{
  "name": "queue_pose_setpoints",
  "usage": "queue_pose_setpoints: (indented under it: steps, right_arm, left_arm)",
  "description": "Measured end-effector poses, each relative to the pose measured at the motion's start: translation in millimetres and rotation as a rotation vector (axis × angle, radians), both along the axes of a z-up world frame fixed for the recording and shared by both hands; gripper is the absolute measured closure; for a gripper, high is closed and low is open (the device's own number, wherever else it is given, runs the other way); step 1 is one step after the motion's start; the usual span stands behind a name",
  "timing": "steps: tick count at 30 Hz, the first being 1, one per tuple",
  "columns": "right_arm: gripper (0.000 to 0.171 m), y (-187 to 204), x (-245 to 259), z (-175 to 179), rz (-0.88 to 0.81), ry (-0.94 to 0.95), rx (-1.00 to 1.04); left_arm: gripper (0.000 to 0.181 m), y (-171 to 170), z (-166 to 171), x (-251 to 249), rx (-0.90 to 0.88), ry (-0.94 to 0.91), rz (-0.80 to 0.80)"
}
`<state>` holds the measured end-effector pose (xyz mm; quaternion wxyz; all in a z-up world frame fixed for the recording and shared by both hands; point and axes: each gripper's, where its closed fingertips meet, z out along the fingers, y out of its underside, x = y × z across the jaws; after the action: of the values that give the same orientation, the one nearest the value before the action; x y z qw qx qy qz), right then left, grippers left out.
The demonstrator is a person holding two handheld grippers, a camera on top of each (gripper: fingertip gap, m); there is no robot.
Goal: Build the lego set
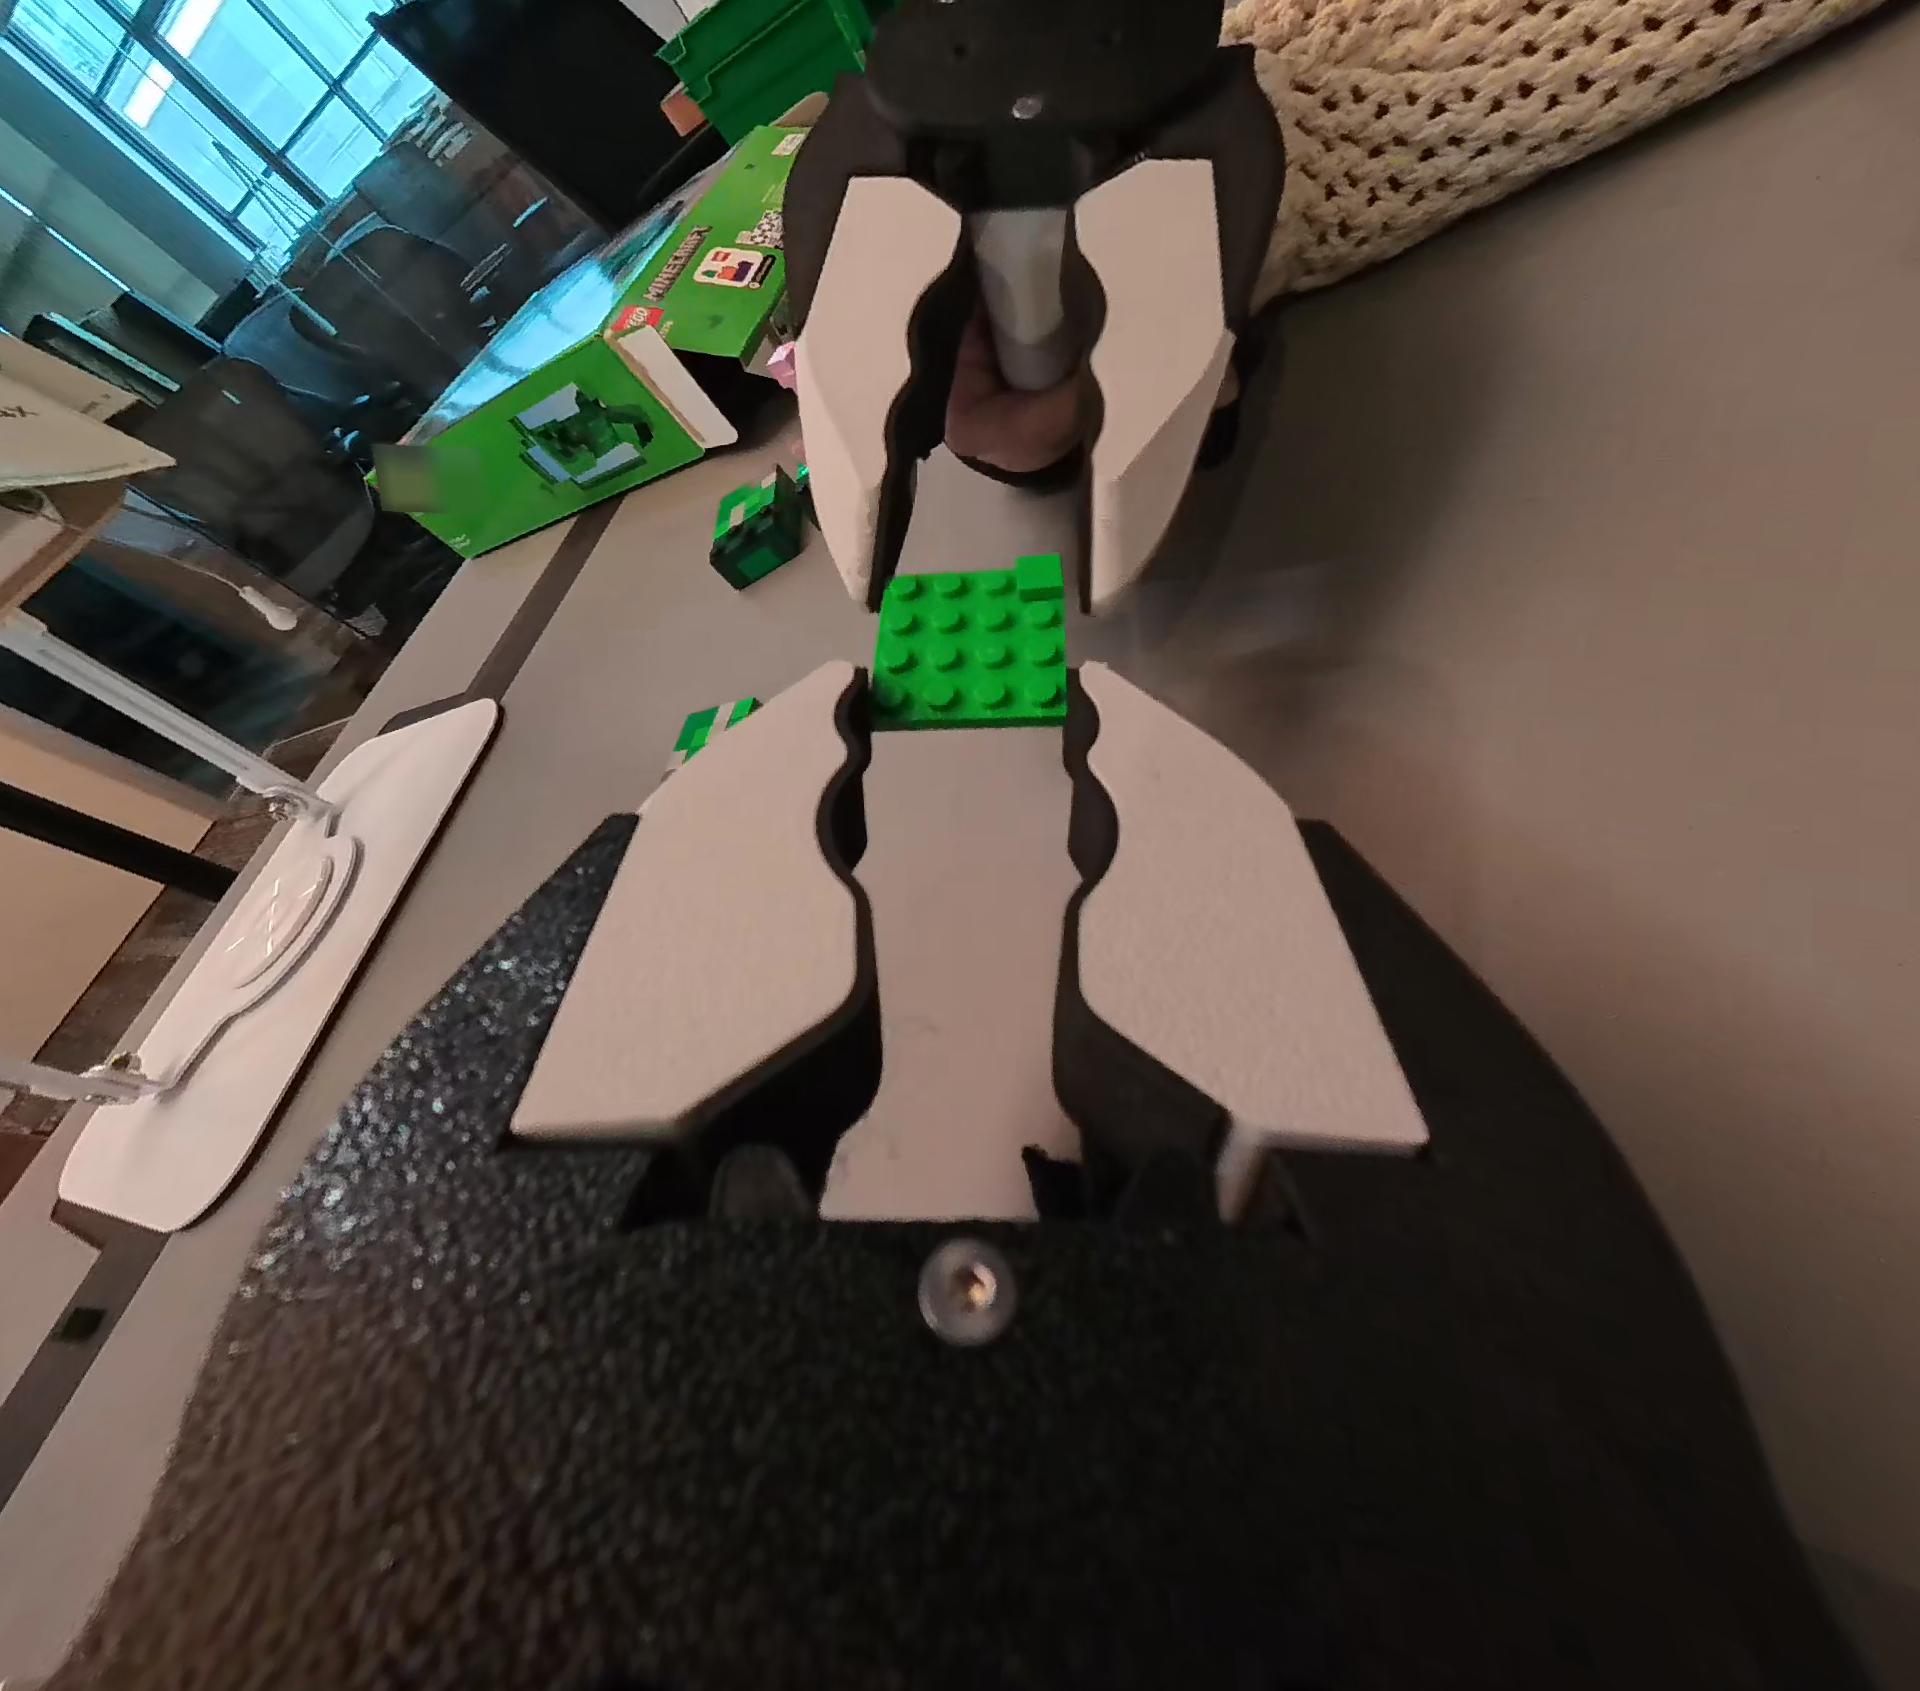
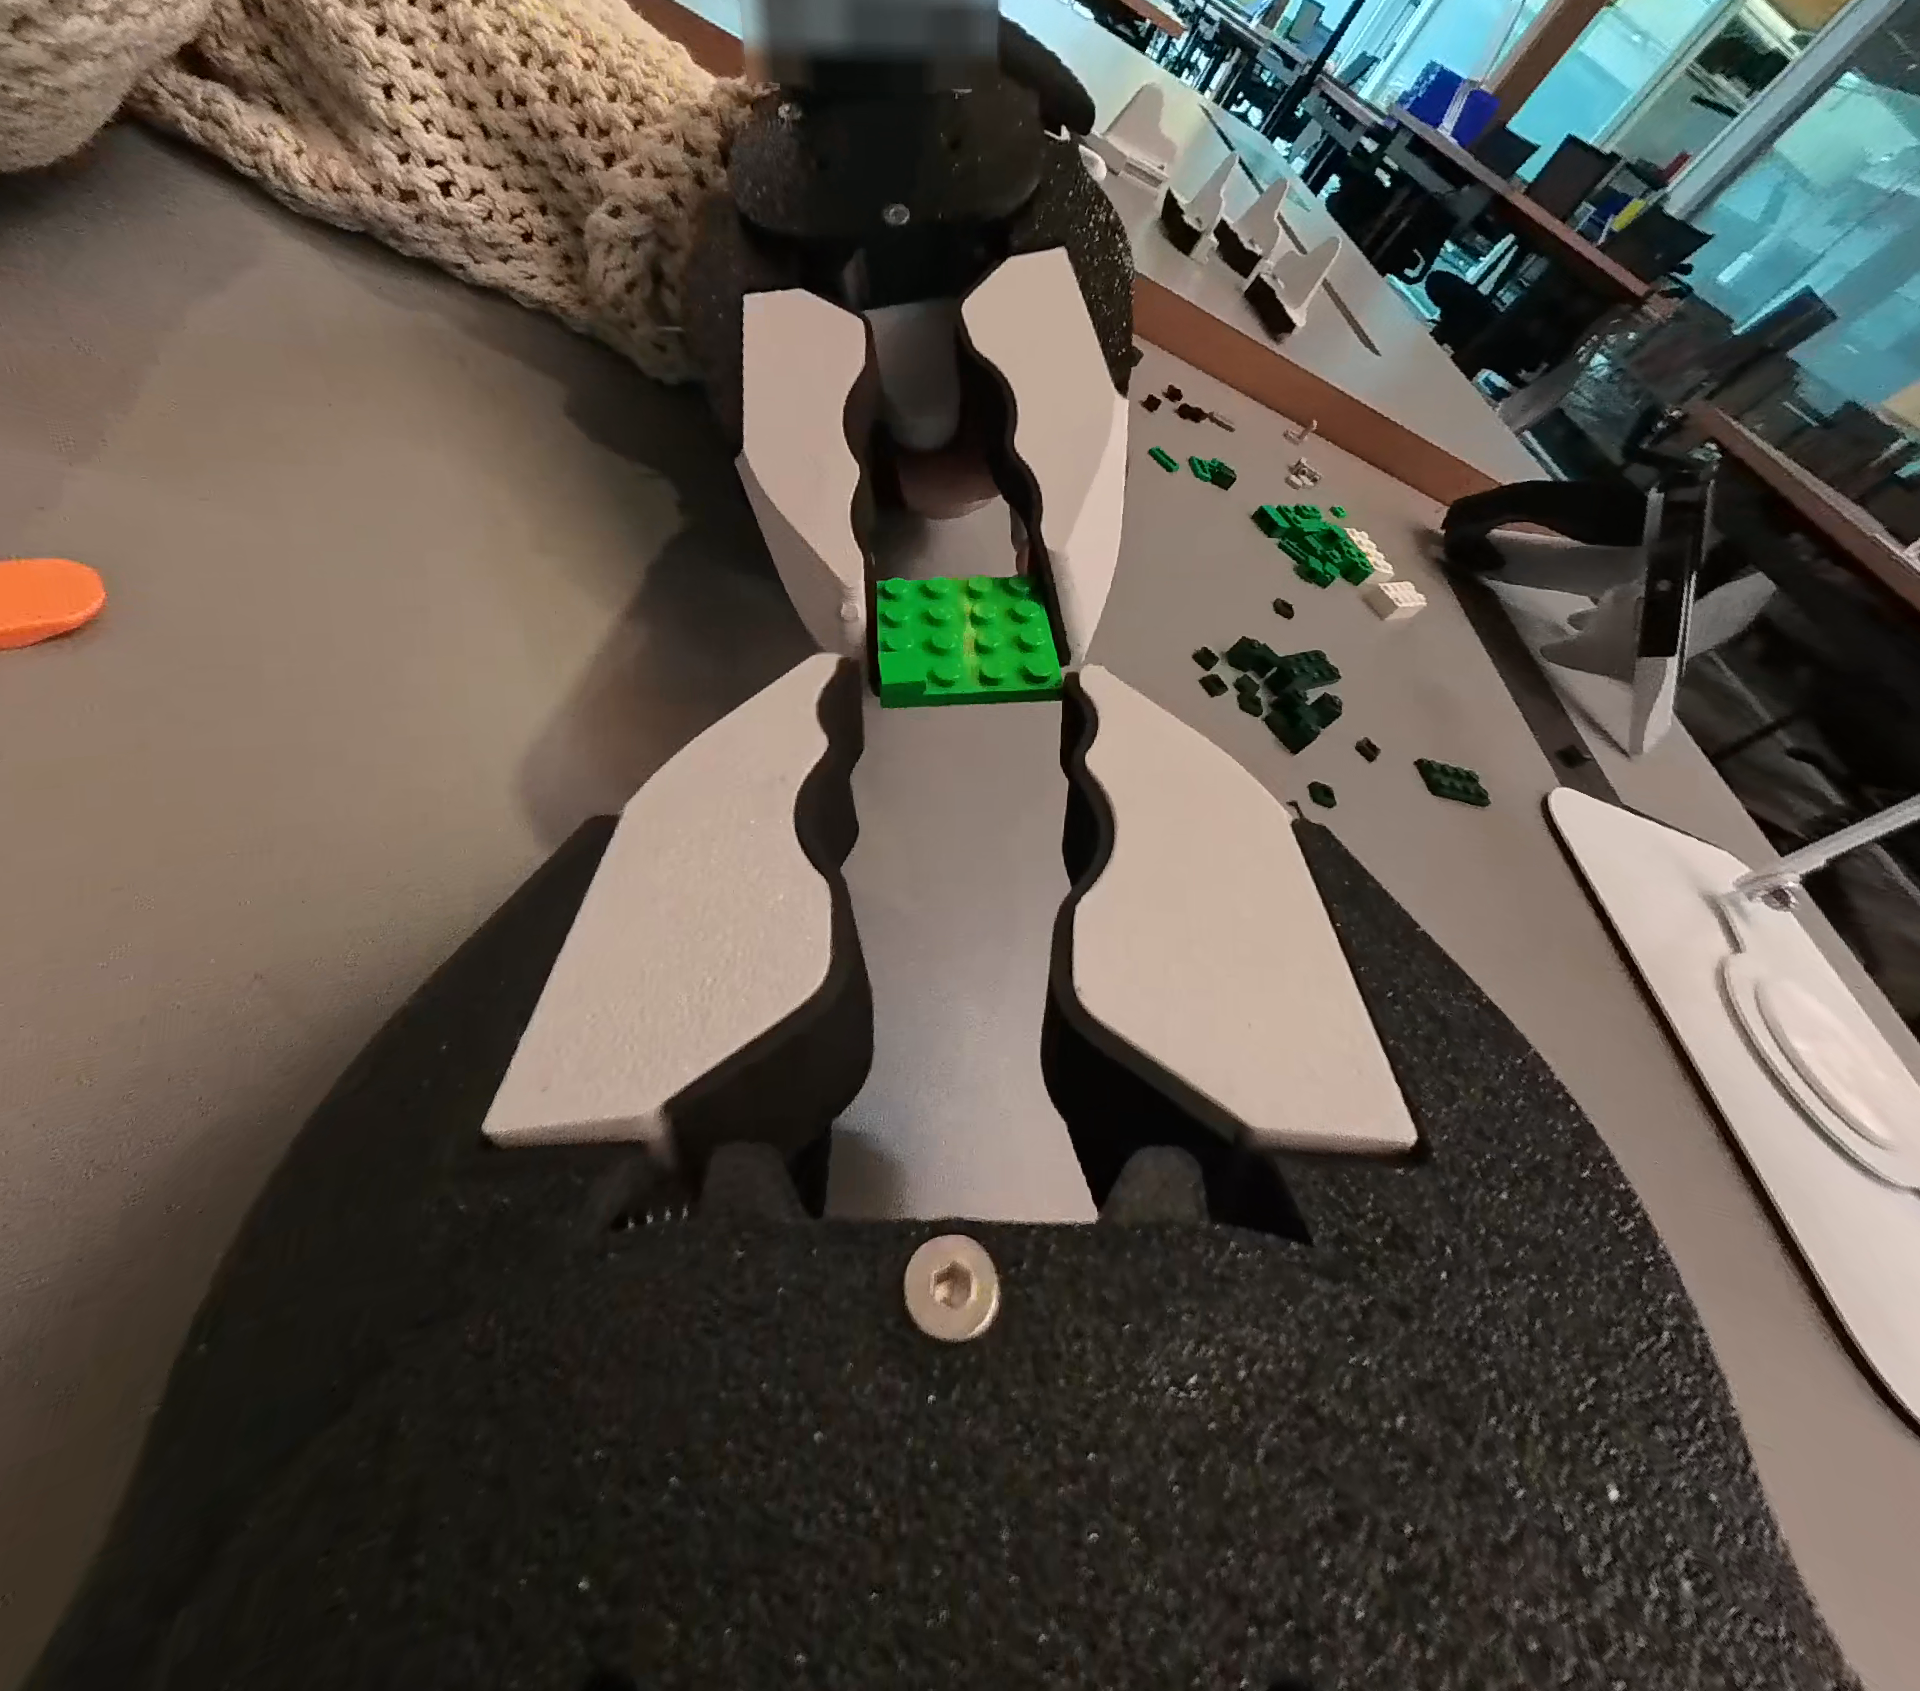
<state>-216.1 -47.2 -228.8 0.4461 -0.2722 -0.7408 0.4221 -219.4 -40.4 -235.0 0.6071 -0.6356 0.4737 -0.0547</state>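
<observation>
A bright green studded plate [image 1: 971,654] lies low over the grey table [image 1: 1455,706], with a small green piece [image 1: 1039,576] on one corner. My left gripper [image 1: 971,685] holds the plate's near edge between its white fingertips. My right gripper [image 1: 977,592] faces it and clasps the far edge. In the right wrist view the same plate [image 2: 966,639] sits between my right gripper [image 2: 961,675] and the left gripper [image 2: 966,602] opposite. Both sets of fingers stand about a plate's width apart.
A green set box [image 1: 582,436], a small built green block [image 1: 758,535] and green bins [image 1: 769,52] stand beyond. Loose green bricks [image 2: 1309,540], dark green bricks [image 2: 1278,685] and white bricks [image 2: 1392,597] lie to the right. An orange object [image 2: 47,597], a white pad [image 2: 1714,966] and knit sleeves [image 2: 364,31] are nearby. The tips of both grippers are at nearly the same place.
</observation>
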Motion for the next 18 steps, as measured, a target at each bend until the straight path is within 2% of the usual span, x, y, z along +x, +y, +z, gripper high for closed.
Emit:
queue_pose_setpoints:
  steps: [18]
  right_arm:
    - [0.139, 2.6, -2.0, 1.5, -0.023, -0.005, -0.02]
  left_arm:
    - [0.145, 3.9, 1.5, -0.7, -0.01, -0.004, 0.014]
